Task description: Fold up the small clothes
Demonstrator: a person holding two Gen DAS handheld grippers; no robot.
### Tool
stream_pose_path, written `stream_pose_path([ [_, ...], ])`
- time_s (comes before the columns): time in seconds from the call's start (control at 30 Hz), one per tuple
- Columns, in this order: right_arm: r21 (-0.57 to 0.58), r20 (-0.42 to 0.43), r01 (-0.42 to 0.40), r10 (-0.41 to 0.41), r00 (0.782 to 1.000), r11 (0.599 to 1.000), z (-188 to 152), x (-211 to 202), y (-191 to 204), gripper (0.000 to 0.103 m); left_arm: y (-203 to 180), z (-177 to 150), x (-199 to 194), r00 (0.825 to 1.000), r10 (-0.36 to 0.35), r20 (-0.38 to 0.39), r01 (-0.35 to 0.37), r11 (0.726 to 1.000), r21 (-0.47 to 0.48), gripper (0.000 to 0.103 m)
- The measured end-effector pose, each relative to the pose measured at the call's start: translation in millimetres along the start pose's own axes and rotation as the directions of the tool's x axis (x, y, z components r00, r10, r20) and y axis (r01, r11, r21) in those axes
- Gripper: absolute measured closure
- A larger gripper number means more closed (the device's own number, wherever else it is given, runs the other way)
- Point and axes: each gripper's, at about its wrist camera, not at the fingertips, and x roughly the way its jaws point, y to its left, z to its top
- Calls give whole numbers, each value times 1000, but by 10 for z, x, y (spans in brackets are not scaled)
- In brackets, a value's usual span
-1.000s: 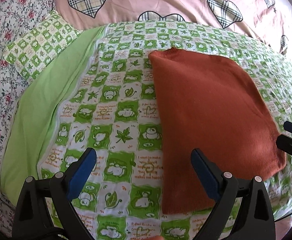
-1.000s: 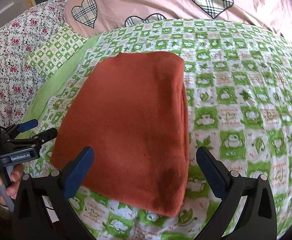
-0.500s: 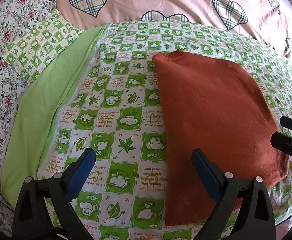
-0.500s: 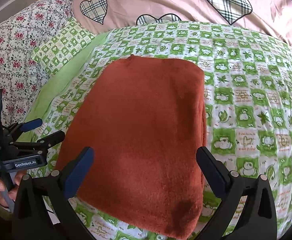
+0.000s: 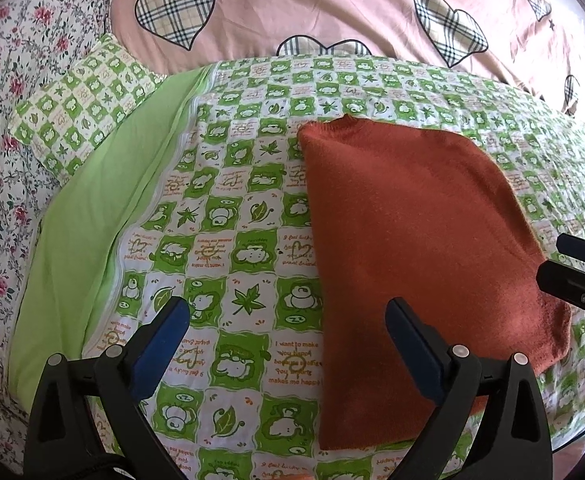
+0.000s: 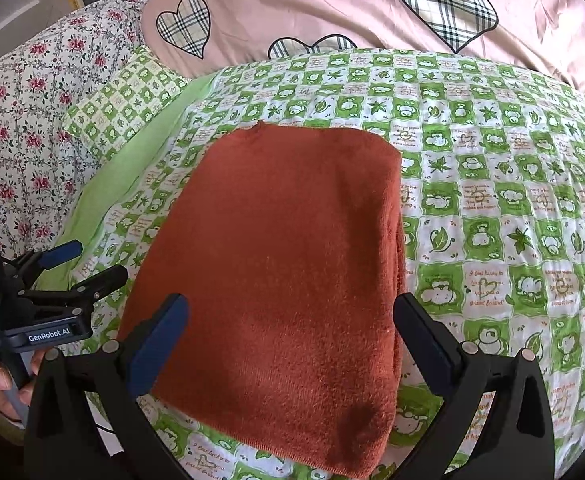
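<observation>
A rust-orange knitted garment (image 5: 412, 248) lies folded flat on the green-and-white checked bedspread (image 5: 228, 240); it also shows in the right wrist view (image 6: 284, 272). My left gripper (image 5: 288, 340) is open and empty, held above the bedspread beside the garment's left edge. My right gripper (image 6: 292, 336) is open and empty, held above the garment's near end. The left gripper also shows at the left of the right wrist view (image 6: 80, 262), and the right gripper at the right edge of the left wrist view (image 5: 572, 264).
A plain light-green sheet (image 5: 92, 216) runs along the bedspread's left side. A small checked pillow (image 5: 80, 100), a floral quilt (image 5: 0, 128) and a pink heart-patterned duvet (image 5: 332, 12) lie beyond. The bed's near edge is just below the grippers.
Both grippers have drawn back slightly toward the near edge, jaws open throughout. The garment has not changed shape.
</observation>
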Motion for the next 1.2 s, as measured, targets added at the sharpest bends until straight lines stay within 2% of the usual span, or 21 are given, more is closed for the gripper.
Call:
stream_pose_path([
  [0.23, 5, -20, -13, 13, 1000, 1000, -43, 55, 17, 1, -47, -77, -17, 999, -37, 9, 37, 999, -1, 4],
  [0.47, 7, -28, -11, 11, 1000, 1000, -57, 102, 9, 1, -75, -93, 90, 998, -61, -24, 61, 998, 14, 4],
  [1.2, 22, -25, -15, 16, 1000, 1000, -81, 105, 25, 1, -125, -70, 169, 997, -66, -42, 67, 997, 33, 3],
])
